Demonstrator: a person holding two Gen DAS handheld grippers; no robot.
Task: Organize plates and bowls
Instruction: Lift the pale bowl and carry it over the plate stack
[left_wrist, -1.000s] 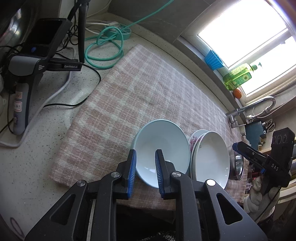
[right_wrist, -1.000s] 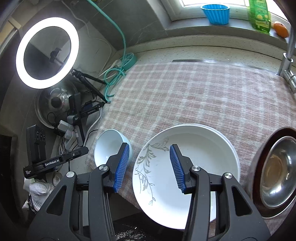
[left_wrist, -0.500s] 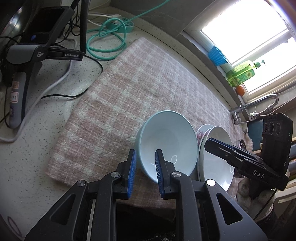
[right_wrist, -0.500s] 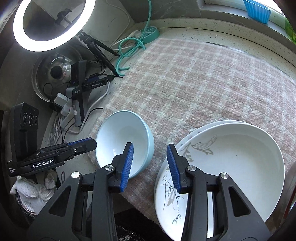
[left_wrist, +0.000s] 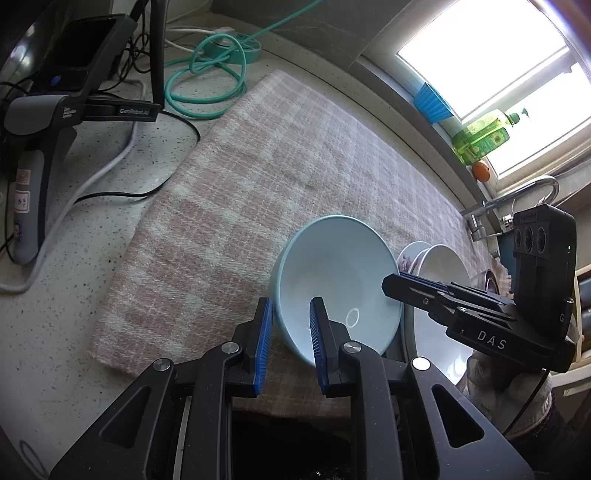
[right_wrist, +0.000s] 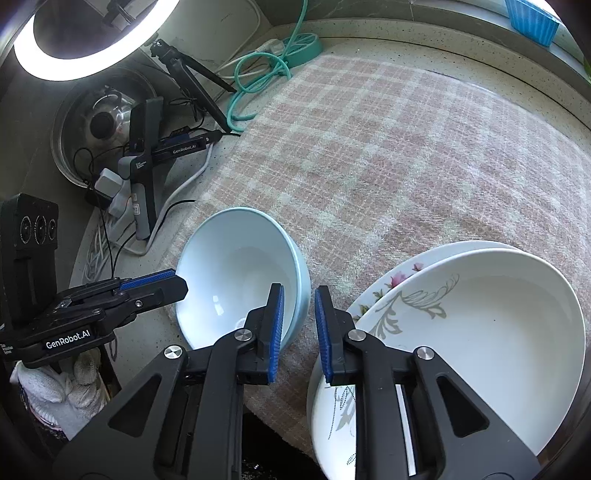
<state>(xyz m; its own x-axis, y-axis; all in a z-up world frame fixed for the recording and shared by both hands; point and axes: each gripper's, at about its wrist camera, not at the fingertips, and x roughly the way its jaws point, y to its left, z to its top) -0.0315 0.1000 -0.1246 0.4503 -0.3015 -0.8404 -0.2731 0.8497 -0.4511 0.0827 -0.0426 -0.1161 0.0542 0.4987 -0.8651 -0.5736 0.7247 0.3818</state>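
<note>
Left wrist view: left gripper (left_wrist: 290, 345), bottom centre, jaws narrowly apart, straddling the near rim of the pale blue bowl (left_wrist: 334, 280); pads look touching the wall, firm clamp not clear. Bowl tilted, mid-frame on the pink plaid cloth (left_wrist: 258, 192). Right wrist view: right gripper (right_wrist: 298, 330), bottom centre, narrow gap, astride the bowl's right rim, grip unclear. Stacked white plates (right_wrist: 480, 332) lower right, just beside the bowl.

Daylight blows out the window (left_wrist: 491, 62) to white. A ring light (right_wrist: 92, 37) glares opposite it. Fisheye bending darkens both frames' corners.
</note>
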